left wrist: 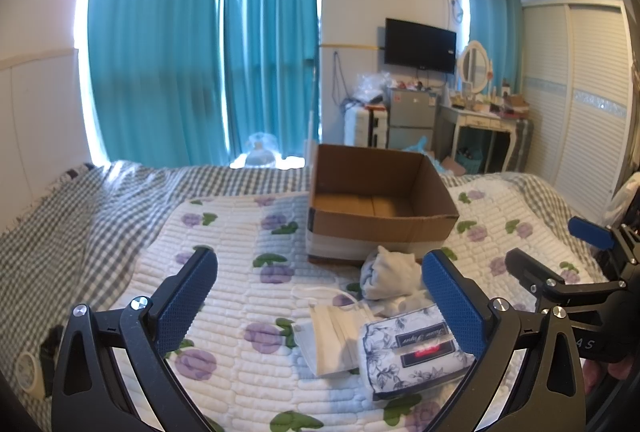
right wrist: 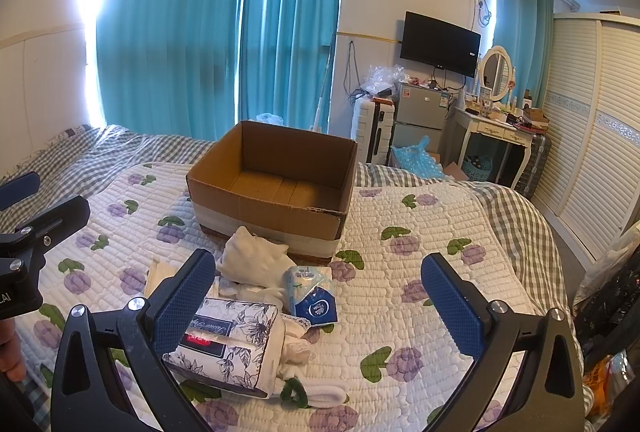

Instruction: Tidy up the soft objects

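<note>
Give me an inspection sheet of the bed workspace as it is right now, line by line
Surface: floral quilt over checked blanket.
Job's things: empty cardboard box; in front of it, white cloth, floral tissue pack, blue tissue packet, face mask, hair ties.
Clutter: nothing seen on the bed.
Tongs: left tongs open; right tongs open; both empty.
Cables: cords hang on far wall.
Surroundings: teal curtains, TV, wardrobe.

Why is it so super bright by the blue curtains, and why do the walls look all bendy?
In the left wrist view, daylight blows out to white along the edge of the teal curtains, hiding detail there. The right wrist view has the same glare beside its teal curtains. Both fisheye lenses bend straight lines, so the white slatted wardrobe curves, and the corners go dark.
</note>
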`<action>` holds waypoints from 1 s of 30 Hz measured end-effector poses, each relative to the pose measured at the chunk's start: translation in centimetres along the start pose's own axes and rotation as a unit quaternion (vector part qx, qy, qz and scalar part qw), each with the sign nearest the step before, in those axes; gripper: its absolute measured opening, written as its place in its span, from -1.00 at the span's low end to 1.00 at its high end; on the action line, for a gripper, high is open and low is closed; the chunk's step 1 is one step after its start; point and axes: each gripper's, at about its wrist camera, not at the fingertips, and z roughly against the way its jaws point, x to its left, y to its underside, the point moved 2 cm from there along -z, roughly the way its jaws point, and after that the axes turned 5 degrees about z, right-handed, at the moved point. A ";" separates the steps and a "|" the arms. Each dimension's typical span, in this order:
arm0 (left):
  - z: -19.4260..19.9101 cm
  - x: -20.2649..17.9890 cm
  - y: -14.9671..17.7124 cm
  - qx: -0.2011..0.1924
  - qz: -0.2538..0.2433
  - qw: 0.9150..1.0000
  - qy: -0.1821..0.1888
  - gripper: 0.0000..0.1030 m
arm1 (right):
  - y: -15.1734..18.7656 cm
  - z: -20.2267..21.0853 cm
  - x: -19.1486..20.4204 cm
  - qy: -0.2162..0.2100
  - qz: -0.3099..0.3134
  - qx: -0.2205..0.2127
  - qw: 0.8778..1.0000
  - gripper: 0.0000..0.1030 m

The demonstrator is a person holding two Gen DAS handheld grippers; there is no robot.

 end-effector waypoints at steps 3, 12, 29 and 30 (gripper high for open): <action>0.0 0.0 0.0 0.000 0.000 1.000 0.000 1.00 | 0.1 0.0 0.1 0.000 0.001 0.000 1.000 1.00; 0.0 0.0 0.0 0.000 0.000 1.000 0.000 1.00 | 0.1 -0.1 0.1 0.000 0.001 0.001 1.000 1.00; 0.8 0.2 0.5 -0.003 -0.003 1.000 0.000 1.00 | -0.2 0.3 0.7 0.000 0.010 -0.002 1.000 1.00; 0.9 0.2 0.5 -0.001 -0.005 1.000 -0.002 1.00 | -0.2 0.4 0.7 0.001 0.012 -0.002 1.000 1.00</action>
